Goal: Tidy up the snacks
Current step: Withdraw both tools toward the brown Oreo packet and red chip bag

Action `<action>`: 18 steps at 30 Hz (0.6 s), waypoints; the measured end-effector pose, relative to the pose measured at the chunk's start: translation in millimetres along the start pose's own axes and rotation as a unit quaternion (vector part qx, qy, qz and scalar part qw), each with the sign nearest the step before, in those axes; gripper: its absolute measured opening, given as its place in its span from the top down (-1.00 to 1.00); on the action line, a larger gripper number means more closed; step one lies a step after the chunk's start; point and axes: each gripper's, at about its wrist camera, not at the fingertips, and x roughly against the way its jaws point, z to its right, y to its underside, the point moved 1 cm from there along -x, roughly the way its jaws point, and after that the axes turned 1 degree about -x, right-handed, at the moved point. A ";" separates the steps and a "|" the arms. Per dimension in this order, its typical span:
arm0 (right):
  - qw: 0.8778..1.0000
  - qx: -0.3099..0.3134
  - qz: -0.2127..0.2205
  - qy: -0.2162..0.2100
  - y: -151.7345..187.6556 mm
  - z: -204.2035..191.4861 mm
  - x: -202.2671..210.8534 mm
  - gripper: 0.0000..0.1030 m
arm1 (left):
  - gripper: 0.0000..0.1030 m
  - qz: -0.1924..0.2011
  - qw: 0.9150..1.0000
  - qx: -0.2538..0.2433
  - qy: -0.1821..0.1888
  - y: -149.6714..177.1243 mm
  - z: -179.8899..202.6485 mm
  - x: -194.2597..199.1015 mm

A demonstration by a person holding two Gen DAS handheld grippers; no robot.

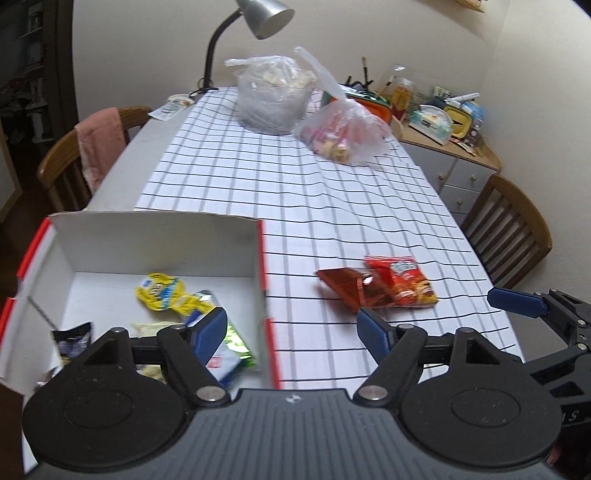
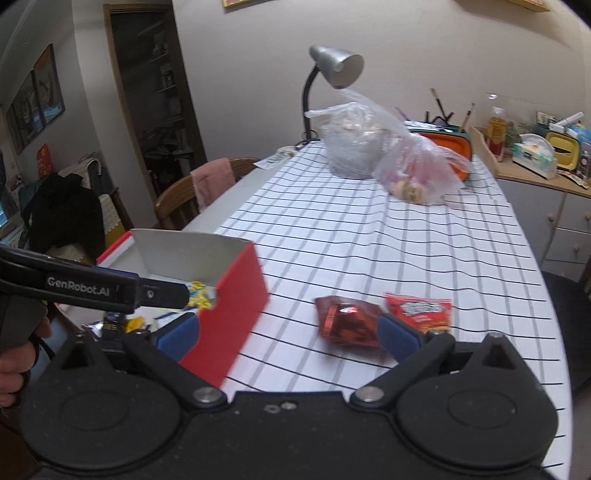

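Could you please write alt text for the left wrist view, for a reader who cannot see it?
Open left tongs hover empty over a red-and-white box of snack packets. Two red snack packets lie on the checked tablecloth beside it, with two clear plastic bags and a lamp beyond.

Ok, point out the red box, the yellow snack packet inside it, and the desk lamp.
Red box (image 2: 236, 295), right wrist view, red side wall.
Yellow snack packet (image 1: 160, 293), left wrist view, packet's middle.
Desk lamp (image 2: 338, 64), right wrist view, silver shade.
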 end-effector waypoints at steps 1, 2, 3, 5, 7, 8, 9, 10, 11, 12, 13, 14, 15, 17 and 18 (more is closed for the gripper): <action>1.000 -0.001 -0.001 0.005 0.0 7.8 1.0 -1.00 | -0.50 -0.001 1.000 -0.002 0.002 -0.7 5.8 -3.3; 1.000 -0.002 -0.002 0.009 0.0 15.8 1.6 -1.00 | -0.50 0.000 1.000 -0.005 0.004 -0.3 12.2 -5.8; 1.000 -0.004 -0.003 0.014 -0.3 24.0 1.6 -1.00 | -0.50 0.001 1.000 -0.007 0.006 -0.6 17.8 -8.4; 1.000 -0.009 -0.006 0.023 -1.1 40.3 0.6 -1.00 | -0.50 0.003 1.000 -0.013 0.007 -1.5 28.4 -13.7; 0.999 -0.014 -0.010 0.033 -2.3 55.8 -3.3 -1.00 | -0.50 0.003 1.000 -0.016 0.009 -2.4 38.7 -19.0; 0.999 -0.016 -0.014 0.037 -3.1 63.8 -6.4 -1.00 | -0.50 0.003 1.000 -0.017 0.010 -3.2 44.0 -21.4; 0.999 -0.017 -0.019 0.040 -2.8 71.2 -9.1 -1.00 | -0.50 0.001 1.000 -0.020 0.011 -3.7 49.6 -24.2; 0.998 -0.020 -0.026 0.045 -3.1 78.5 -13.2 -1.00 | -0.50 0.000 1.000 -0.023 0.013 -4.2 54.1 -26.5; 0.998 -0.024 -0.034 0.050 -2.5 85.7 -17.7 -1.00 | -0.50 -0.001 1.000 -0.027 0.015 -4.0 59.9 -28.2; 0.997 -0.029 -0.042 0.052 -1.9 93.1 -23.2 -1.00 | -0.50 -0.001 0.999 -0.032 0.017 -3.2 66.1 -29.8; 0.997 -0.036 -0.050 0.054 -1.3 100.0 -29.6 -1.00 | -0.50 0.000 0.999 -0.037 0.017 -2.0 72.6 -30.9; 0.996 -0.043 -0.059 0.059 0.2 106.4 -35.7 -1.00 | -0.50 0.001 0.999 -0.043 0.018 -0.6 78.8 -32.3; 0.995 -0.050 -0.066 0.061 0.6 112.3 -42.9 -1.00 | -0.50 0.003 0.999 -0.048 0.019 1.1 84.4 -33.1; 0.993 -0.060 -0.078 0.065 1.8 121.8 -57.1 -1.00 | -0.50 0.006 0.998 -0.057 0.017 4.2 93.8 -35.0; 0.992 -0.064 -0.082 0.069 1.8 125.8 -65.3 -1.00 | -0.50 0.008 0.998 -0.061 0.014 4.9 97.0 -36.2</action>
